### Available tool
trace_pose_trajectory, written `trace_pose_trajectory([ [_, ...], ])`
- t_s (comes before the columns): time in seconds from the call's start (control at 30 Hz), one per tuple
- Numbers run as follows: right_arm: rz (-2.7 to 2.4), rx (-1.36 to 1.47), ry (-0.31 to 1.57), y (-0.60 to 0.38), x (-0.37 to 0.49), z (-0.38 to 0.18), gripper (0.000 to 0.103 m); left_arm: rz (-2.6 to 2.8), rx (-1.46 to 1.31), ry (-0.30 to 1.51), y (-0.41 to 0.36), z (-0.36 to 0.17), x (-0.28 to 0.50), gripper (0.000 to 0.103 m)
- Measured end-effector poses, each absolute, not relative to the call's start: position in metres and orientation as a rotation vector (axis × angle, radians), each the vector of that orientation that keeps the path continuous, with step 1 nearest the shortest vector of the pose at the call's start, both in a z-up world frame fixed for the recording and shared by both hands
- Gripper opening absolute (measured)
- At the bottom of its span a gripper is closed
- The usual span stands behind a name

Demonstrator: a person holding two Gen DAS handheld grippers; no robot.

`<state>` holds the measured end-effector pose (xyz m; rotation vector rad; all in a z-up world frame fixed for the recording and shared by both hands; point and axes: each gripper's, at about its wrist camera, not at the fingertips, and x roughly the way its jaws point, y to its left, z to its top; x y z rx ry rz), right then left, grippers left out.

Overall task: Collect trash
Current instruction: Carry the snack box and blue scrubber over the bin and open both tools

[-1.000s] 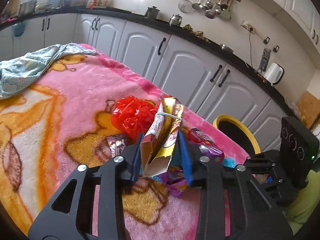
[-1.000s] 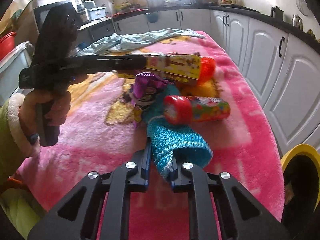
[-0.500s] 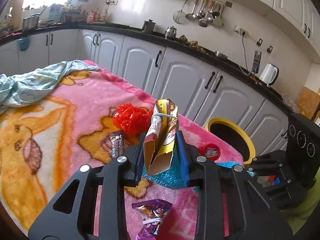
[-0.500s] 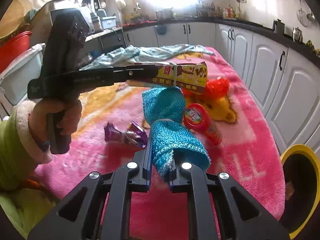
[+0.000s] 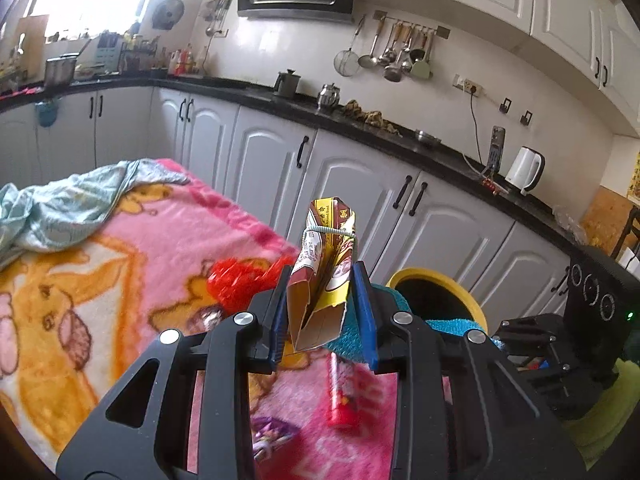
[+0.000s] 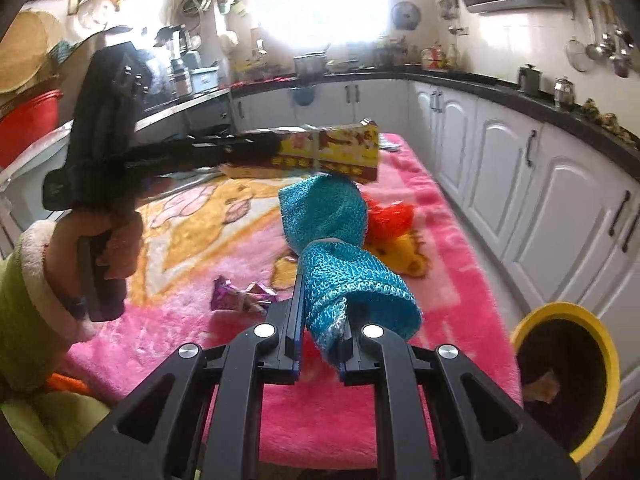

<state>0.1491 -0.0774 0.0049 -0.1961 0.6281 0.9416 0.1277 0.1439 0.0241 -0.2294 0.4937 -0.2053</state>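
Carry step in hand: both items are lifted clear of the bench and are judged to be on the way to the yellow-rimmed bin (image 6: 560,380), which stands on the floor off the bench's near right corner, by the white cabinets. The left gripper (image 5: 322,312) is closed on a flattened carton (image 5: 324,276), held upright between the jaws; the carton is thin printed card, yellow and maroon, creased flat, open at its lower end and bound near the top with a pale elastic band. The right gripper (image 6: 320,332) is clamped on a teal knitted piece (image 6: 340,264), soft, ribbed and tubular, folded over itself and drooping past the jaws. Left on the fluffy pink blanket (image 6: 440,216) covering the bench are seen: a crumpled red mesh or plastic bundle (image 5: 240,284) toward the far right edge, a red cylindrical tube (image 5: 342,392) lying on its side, and a shiny purple foil wrapper (image 6: 244,294) near the near edge. The next move is judged to call for each load to be brought over the bin mouth before the jaws are opened; the limp knit may snag on a pad.
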Motion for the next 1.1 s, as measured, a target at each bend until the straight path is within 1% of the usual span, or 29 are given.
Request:
trace_pose_trajectory([
  [0.23, 0.83, -0.14, 0.604, -0.124, 0.163, 0.013, 0.012, -0.255, -0.219, 0.478, 0.108, 0.04, 0.151, 0.023],
  [0.63, 0.545, -0.029, 0.567, -0.231, 0.189, 0.02, 0.012, -0.399, -0.158, 0.49, 0.018, 0.053, 0.193, 0.023],
  [0.87, 0.411, 0.001, 0.549, -0.276, 0.2, 0.018, 0.012, -0.449, -0.15, 0.521, -0.025, 0.046, 0.214, 0.023],
  [1.1, 0.333, 0.016, 0.583, -0.303, 0.212, 0.003, 0.012, -0.484, -0.13, 0.581, -0.064, 0.026, 0.238, 0.023],
])
